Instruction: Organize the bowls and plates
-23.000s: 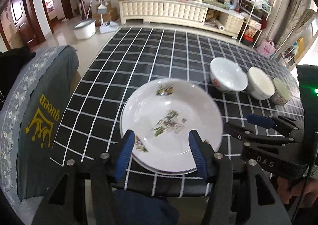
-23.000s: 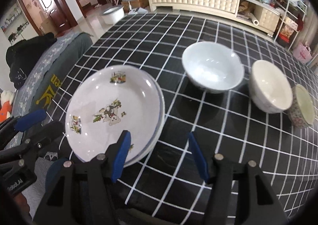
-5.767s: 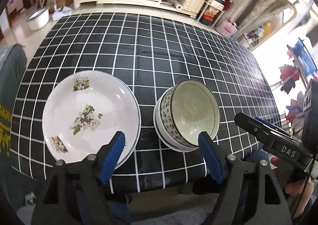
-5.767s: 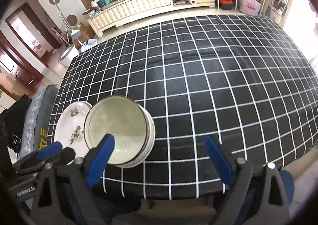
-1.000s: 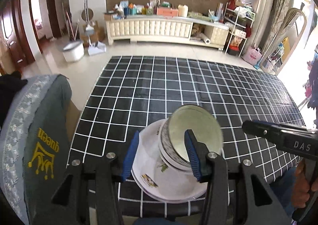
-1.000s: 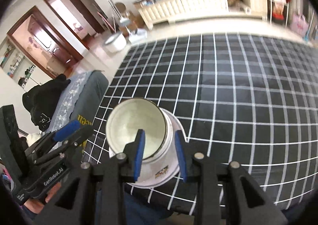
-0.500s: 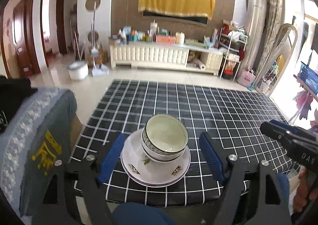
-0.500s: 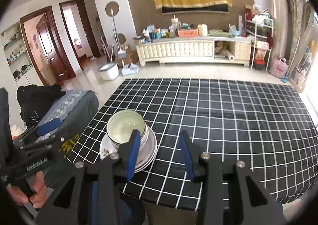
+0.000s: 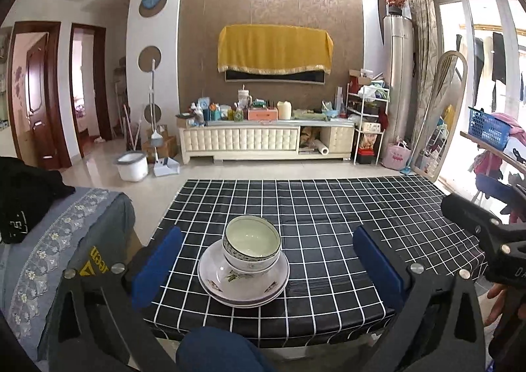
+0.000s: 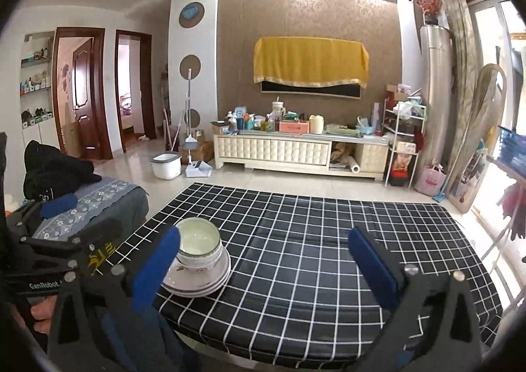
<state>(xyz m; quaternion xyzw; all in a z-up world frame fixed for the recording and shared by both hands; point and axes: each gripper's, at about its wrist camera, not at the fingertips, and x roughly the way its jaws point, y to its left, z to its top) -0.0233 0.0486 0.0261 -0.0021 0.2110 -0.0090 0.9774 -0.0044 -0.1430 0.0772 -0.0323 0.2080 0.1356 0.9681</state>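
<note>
A stack of nested bowls (image 9: pixel 251 243) (image 10: pixel 198 246) sits on stacked white plates (image 9: pixel 244 286) (image 10: pixel 197 281) near the front left of the table with the black checked cloth (image 9: pixel 328 217) (image 10: pixel 312 234). My left gripper (image 9: pixel 267 265) hangs back from the table's front edge, its jaws opening wide with nothing between them; the stack lies beyond them. My right gripper (image 10: pixel 263 263) is also pulled back, jaws opening wide and empty, with the stack just past its left finger (image 10: pixel 154 267).
A grey chair cover (image 9: pixel 59 240) with a black garment stands left of the table. A person's knee (image 9: pixel 217 352) shows below the front edge. Beyond the table are tiled floor, a white bucket (image 9: pixel 132 167) and a long cream cabinet (image 9: pixel 263 142).
Both grippers have pulled back and risen away from the bowl stack, and their jaws have spread wide. The stack stays on the plates.
</note>
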